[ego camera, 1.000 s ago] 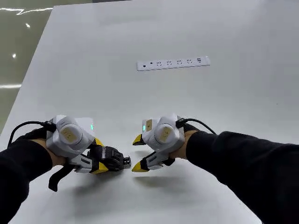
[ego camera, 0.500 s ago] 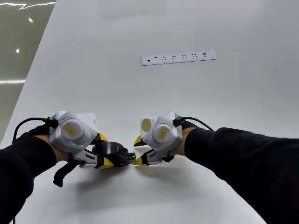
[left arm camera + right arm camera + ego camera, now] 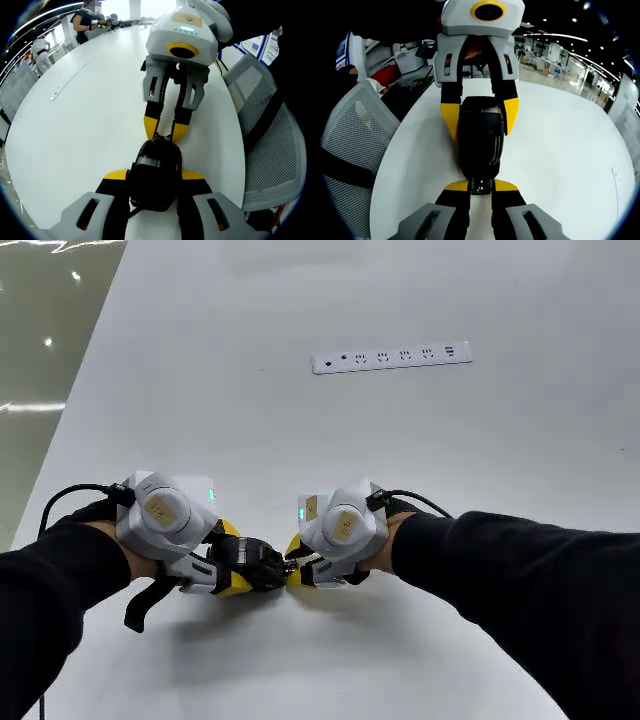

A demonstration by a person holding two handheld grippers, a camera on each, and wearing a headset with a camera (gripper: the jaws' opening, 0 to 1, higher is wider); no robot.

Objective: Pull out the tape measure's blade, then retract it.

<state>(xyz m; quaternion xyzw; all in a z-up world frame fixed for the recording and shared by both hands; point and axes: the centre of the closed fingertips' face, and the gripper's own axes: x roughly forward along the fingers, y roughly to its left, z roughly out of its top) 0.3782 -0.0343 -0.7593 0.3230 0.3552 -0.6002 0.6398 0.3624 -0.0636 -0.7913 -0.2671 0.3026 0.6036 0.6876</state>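
Observation:
A black tape measure (image 3: 256,562) sits on the white table, with my left gripper (image 3: 236,570) shut on its case. In the left gripper view the case (image 3: 155,170) fills the gap between the yellow fingertips (image 3: 116,174). My right gripper (image 3: 296,566) faces it from the right, with its jaws narrowed onto the blade's end hook (image 3: 481,186) at the case's mouth. The right gripper view has the case (image 3: 480,132) just ahead, clamped by the left gripper (image 3: 480,116). The right gripper (image 3: 165,134) reaches the front of the case in the left gripper view. No blade length shows.
A white power strip (image 3: 391,357) lies far back on the table (image 3: 420,460). The table's left edge and a glossy floor (image 3: 40,360) are at the left. A grey mesh chair (image 3: 270,145) stands beside the table. People stand far off (image 3: 90,20).
My right gripper moved left to the tape measure's mouth and its jaws narrowed from open onto the hook. The left gripper kept hold of the case. The head camera shifted a little.

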